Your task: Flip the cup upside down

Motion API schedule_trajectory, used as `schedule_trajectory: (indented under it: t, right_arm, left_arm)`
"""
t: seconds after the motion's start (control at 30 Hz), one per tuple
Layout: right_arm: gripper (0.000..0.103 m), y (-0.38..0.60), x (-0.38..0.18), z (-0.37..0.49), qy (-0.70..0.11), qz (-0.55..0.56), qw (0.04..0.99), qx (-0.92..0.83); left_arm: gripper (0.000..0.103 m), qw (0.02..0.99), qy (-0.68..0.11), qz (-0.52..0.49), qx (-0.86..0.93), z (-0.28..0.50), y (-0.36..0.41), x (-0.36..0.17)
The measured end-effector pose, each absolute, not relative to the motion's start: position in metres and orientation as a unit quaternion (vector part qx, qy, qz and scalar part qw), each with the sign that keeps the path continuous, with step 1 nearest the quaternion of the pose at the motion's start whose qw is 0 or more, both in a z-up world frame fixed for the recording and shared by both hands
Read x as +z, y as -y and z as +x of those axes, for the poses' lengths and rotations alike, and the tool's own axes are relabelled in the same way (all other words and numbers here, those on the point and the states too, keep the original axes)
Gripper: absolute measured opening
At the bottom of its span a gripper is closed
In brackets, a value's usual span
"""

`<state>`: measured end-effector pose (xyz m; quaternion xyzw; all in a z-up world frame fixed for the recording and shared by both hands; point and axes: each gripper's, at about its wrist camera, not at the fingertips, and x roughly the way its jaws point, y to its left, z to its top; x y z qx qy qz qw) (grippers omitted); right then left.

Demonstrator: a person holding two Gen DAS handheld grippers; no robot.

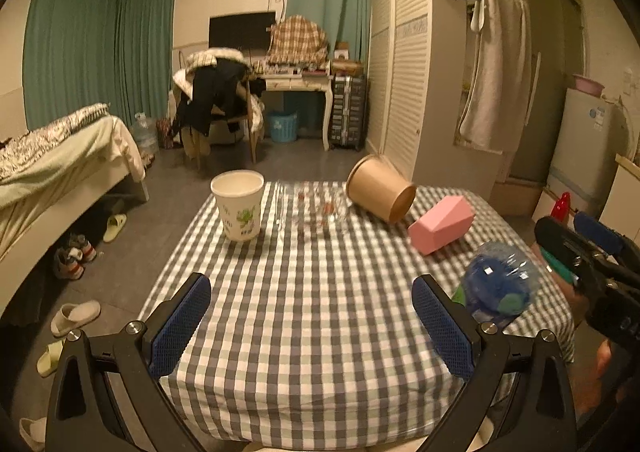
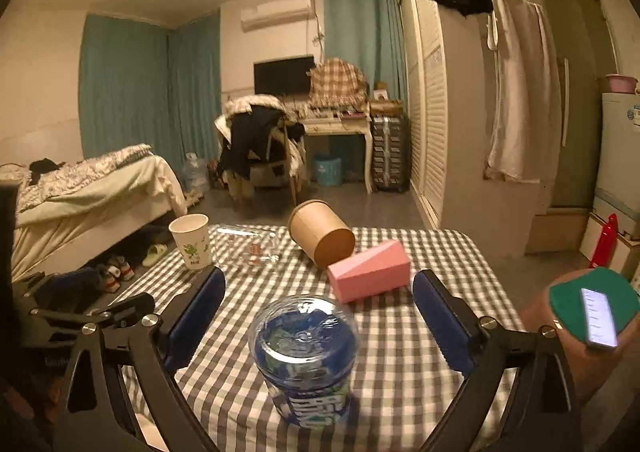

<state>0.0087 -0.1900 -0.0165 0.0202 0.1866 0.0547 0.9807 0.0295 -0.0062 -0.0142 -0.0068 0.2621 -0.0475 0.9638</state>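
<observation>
A white paper cup with a green print stands upright, mouth up, at the table's far left corner. A brown paper cup lies tipped on its side at the far middle, base towards me, next to a pink box. A clear plastic cup with a blue label stands upright between the fingers of my right gripper, which is open and apart from it. My left gripper is open over bare cloth near the front edge.
The checked tablecloth covers a small table. A clear glass item lies between the white and brown cups. At the right a phone rests on a green-topped object. A bed, shoes on the floor and a wardrobe surround the table.
</observation>
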Motion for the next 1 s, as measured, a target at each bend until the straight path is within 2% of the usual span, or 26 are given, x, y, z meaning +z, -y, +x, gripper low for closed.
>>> schedule_trajectory:
  t: [0.07, 0.2, 0.67, 1.0]
  right_arm:
    - [0.096, 0.194, -0.011, 0.005, -0.199, 0.019, 0.979, 0.042]
    - [0.103, 0.200, -0.006, -0.010, -0.200, 0.006, 0.980, 0.020]
    - [0.103, 0.218, -0.033, -0.026, -0.246, 0.008, 0.969, -0.005]
    - [0.103, 0.221, -0.032, -0.030, -0.242, 0.008, 0.970, -0.009]
  left_arm:
    - [0.103, 0.966, -0.253, -0.008, -0.049, 0.022, 0.008, -0.008]
    - [0.103, 0.968, -0.244, -0.009, -0.051, 0.010, 0.013, -0.002]
    - [0.103, 0.968, -0.247, -0.013, -0.041, -0.008, 0.018, -0.012]
    - [0.103, 0.969, -0.244, -0.008, -0.032, -0.012, 0.018, -0.010]
